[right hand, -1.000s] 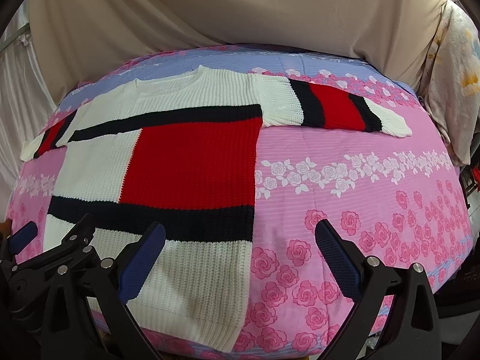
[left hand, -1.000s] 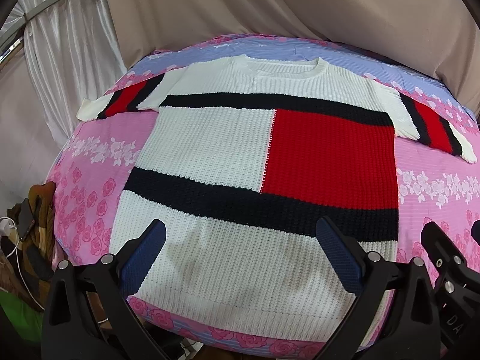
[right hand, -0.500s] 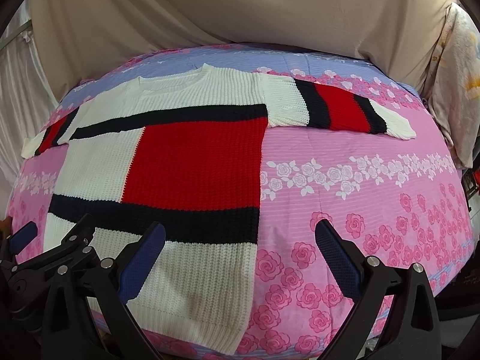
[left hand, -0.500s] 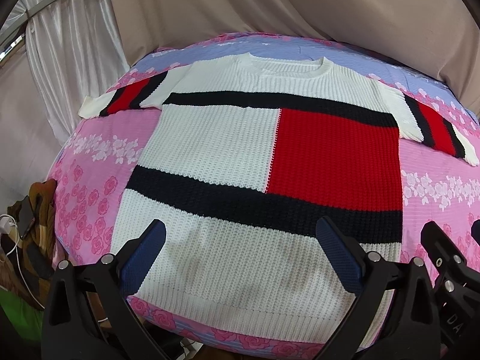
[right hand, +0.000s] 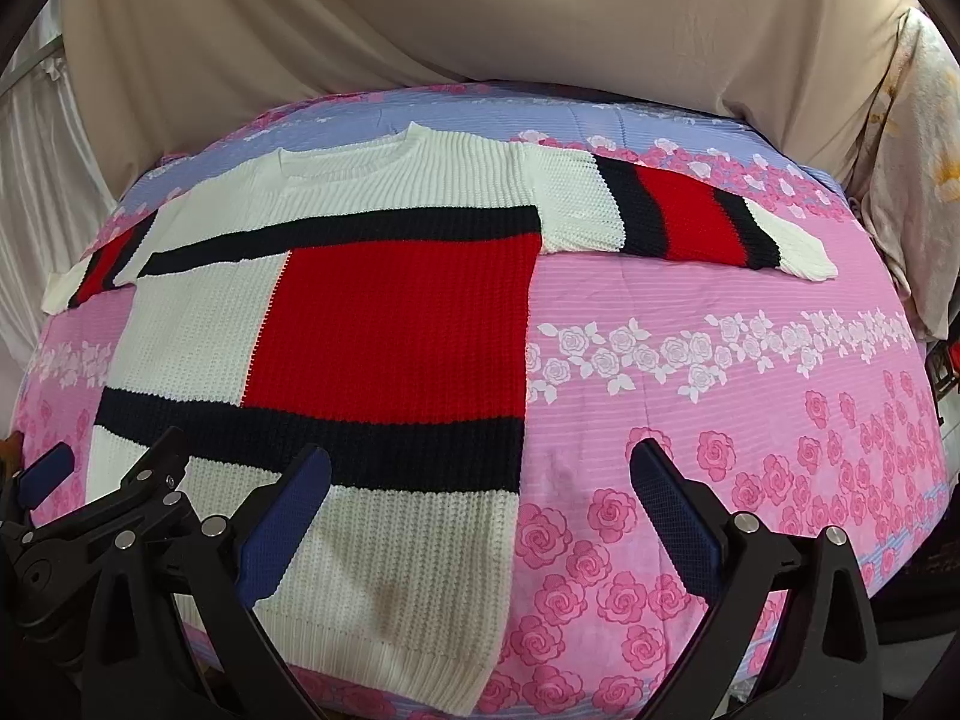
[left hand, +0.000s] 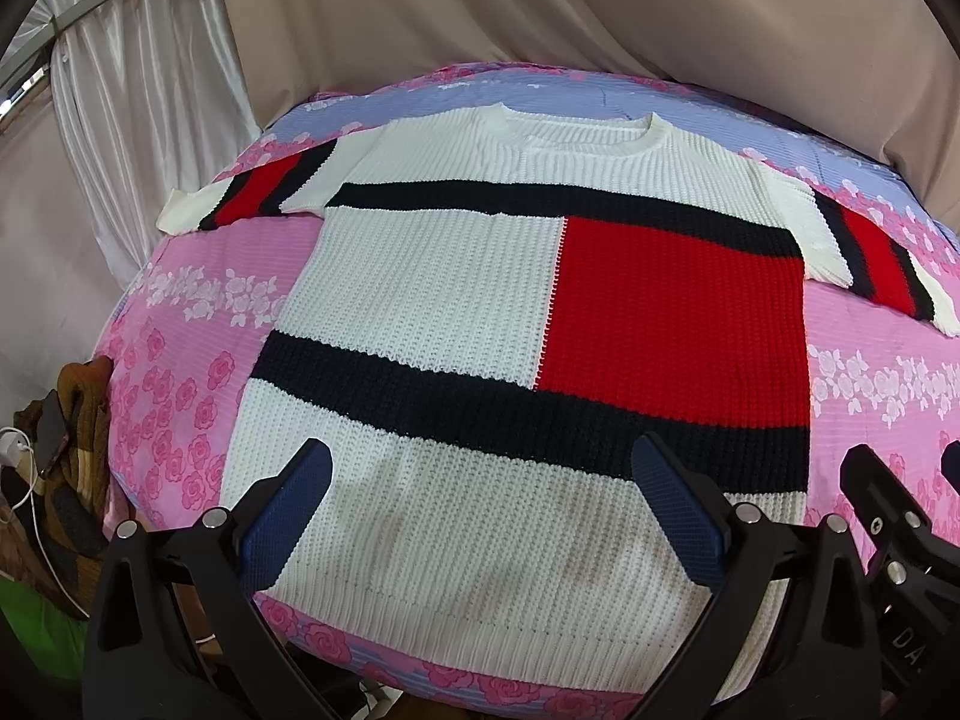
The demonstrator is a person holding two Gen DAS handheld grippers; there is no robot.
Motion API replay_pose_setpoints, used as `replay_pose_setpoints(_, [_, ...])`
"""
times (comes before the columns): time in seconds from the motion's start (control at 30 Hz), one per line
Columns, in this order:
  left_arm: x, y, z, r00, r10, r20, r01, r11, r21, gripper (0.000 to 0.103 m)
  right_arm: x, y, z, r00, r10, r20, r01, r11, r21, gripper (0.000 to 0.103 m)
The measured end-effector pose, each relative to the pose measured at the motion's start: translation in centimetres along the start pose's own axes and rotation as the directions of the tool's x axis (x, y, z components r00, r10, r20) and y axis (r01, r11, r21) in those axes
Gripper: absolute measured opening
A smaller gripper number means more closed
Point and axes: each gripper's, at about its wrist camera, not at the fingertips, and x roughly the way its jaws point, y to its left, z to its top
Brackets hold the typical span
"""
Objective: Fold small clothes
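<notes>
A knitted sweater (left hand: 456, 288) (right hand: 384, 324) in white, red and black blocks lies flat, front up, on a pink floral bedsheet (left hand: 198, 312) (right hand: 720, 396), both short sleeves spread out. My left gripper (left hand: 480, 486) hovers open over the white hem band, nothing between its blue pads. My right gripper (right hand: 480, 489) hangs open above the sweater's lower right corner and the sheet beside it. The right sleeve (right hand: 678, 216) lies stretched out to the right. Each gripper shows at the edge of the other's view.
Beige drapes (right hand: 480, 18) hang behind the bed and a white curtain (left hand: 132, 78) at the left. A brown bundle with a phone and white cable (left hand: 54, 438) sits off the bed's left edge. A floral cloth (right hand: 924, 150) hangs at the right.
Both views have crept slightly forward and the sweater sits a little lower in frame. The sweater itself has not moved, and both grippers stay open.
</notes>
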Motion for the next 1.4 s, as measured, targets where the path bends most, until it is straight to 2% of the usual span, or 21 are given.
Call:
replay_pose_setpoints(0.6, [2.4,1.0,1.4,0.999,-0.014,-0.040,0.015,1.000,0.014,0.098,2.0,1.1,0.7,0.999,-0.006,-0.044,0.007,1.000,0.008,0.098])
replay_pose_setpoints(0.73, [3.4,1.6,2.0,0.998,-0.039,-0.054,0.042,0.998,0.050,0.098,2.5,1.6,0.8,0.998,-0.034,-0.055,0.036,0.999,0.036,0.098])
replay_pose_setpoints(0.83, [4.5,1.5,2.6,0.997,-0.047,-0.058,0.052,0.995,0.082,0.098,2.9,0.3,1.4,0.998,-0.030,-0.056,0.036,0.994,0.104,0.098])
replay_pose_setpoints(0.9, [5.1,1.0,3.2,0.997,-0.047,-0.061,0.052,0.995,0.086,0.098,3.3,-1.6,2.1,0.998,-0.037,-0.053,0.044,0.988,0.145,0.098])
replay_pose_setpoints(1.0, [6.2,-0.1,4.3,0.994,-0.073,-0.076,0.077,0.996,0.053,0.098,4.3,-6.8,3.9,0.997,-0.070,-0.029,0.075,0.977,0.199,0.098])
replay_pose_setpoints(1.1, [7.2,-1.4,5.2,0.987,-0.105,-0.120,0.103,0.994,-0.022,0.098,7.0,-15.0,7.0,0.997,-0.074,-0.004,0.071,0.948,0.311,0.098])
replay_pose_setpoints(1.2, [7.5,-2.8,5.6,0.985,-0.123,-0.120,0.112,0.989,-0.097,0.098,10.2,-23.1,9.6,0.997,-0.072,-0.002,0.065,0.887,0.457,0.096])
replay_pose_setpoints(1.3, [7.9,-4.5,6.2,0.989,-0.108,-0.103,0.099,0.991,-0.090,0.098,13.8,-30.8,11.0,0.997,-0.076,-0.023,0.075,0.796,0.600,0.085])
replay_pose_setpoints(1.33, [8.0,-4.7,6.4,0.990,-0.105,-0.098,0.096,0.991,-0.091,0.098,15.2,-33.0,11.2,0.997,-0.066,-0.036,0.073,0.763,0.642,0.079])
replay_pose_setpoints(1.4, [8.5,-5.2,7.1,0.990,-0.102,-0.101,0.092,0.991,-0.100,0.098,17.3,-35.5,11.4,0.998,-0.048,-0.049,0.069,0.724,0.686,0.072])
